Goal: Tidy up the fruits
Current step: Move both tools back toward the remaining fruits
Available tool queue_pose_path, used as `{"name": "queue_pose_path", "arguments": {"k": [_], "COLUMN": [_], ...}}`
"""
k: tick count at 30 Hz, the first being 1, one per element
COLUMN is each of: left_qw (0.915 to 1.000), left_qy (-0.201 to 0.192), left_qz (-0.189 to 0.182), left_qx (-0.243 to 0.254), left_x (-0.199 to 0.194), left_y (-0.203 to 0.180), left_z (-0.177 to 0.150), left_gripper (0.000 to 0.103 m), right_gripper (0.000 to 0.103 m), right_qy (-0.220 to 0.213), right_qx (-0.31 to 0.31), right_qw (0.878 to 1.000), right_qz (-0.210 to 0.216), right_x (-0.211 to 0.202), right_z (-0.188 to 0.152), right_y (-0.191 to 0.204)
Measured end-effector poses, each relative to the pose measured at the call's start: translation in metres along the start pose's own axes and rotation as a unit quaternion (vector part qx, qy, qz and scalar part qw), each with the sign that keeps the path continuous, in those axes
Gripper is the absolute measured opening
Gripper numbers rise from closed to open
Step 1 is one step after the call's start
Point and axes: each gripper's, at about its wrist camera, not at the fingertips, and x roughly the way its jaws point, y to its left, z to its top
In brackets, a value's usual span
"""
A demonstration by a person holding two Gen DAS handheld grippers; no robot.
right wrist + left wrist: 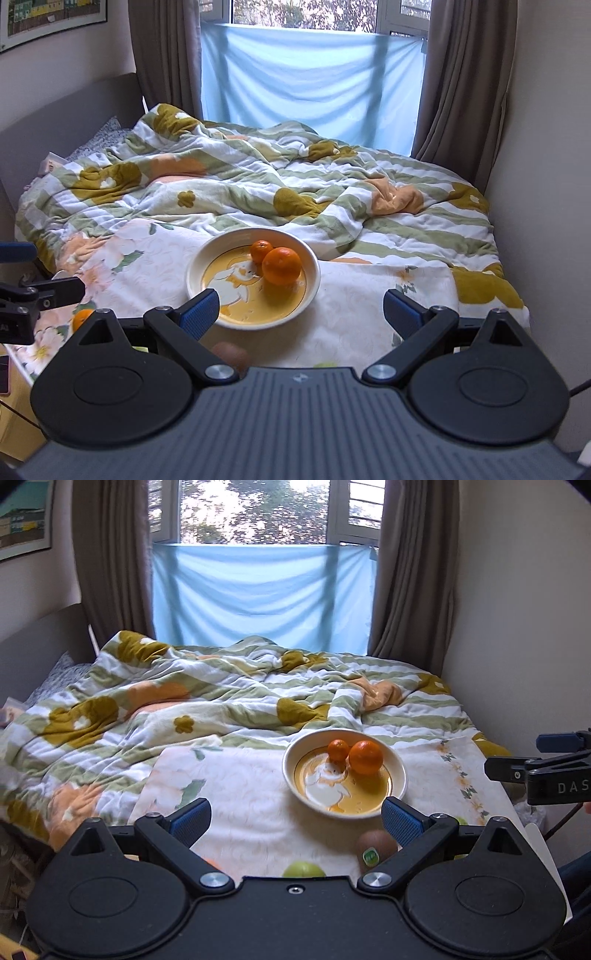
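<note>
A cream and yellow bowl (397, 775) (314, 266) stands on a floral cloth and holds a large orange (365, 757) (281, 266) and a small orange (338, 750) (260, 251). A brown kiwi with a green sticker (375, 847) (231, 354) and a green apple (303, 869) lie near the front edge. Another small orange (82, 319) lies at the left of the cloth. My left gripper (295, 818) is open and empty, hovering in front of the bowl. My right gripper (301, 312) is open and empty, just right of the bowl.
The floral cloth (251, 794) (354, 306) covers a small table at the foot of a bed with a rumpled striped quilt (221, 701). A wall stands close on the right (546, 184). Curtains and a blue sheet hang behind.
</note>
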Motion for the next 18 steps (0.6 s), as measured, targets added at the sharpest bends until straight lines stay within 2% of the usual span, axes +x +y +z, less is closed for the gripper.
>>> {"name": "queue_pose_path", "arguments": {"k": [5,10,18], "left_qw": [0.9997,0.9993,0.9971], "left_qy": [-0.011,-0.004,-0.008], "left_qz": [0.019,0.034,0.073], "left_qx": [-0.013,-0.017,0.015], "left_x": [-0.012,-0.011,0.010], "left_y": [0.001,0.004,0.011], "left_z": [-0.023,-0.047,-0.081], "left_gripper": [0.101,0.101,0.101], "right_gripper": [0.103,0.103,0.103], "right_qy": [0.001,0.019,0.028], "right_qx": [0.001,-0.003,-0.005], "right_qw": [1.000,0.999,0.999], "right_qz": [0.018,0.031,0.045], "right_x": [-0.009,-0.004,0.017], "right_z": [-0.022,-0.048,-0.083], "right_y": [0.007,0.012,0.026]}}
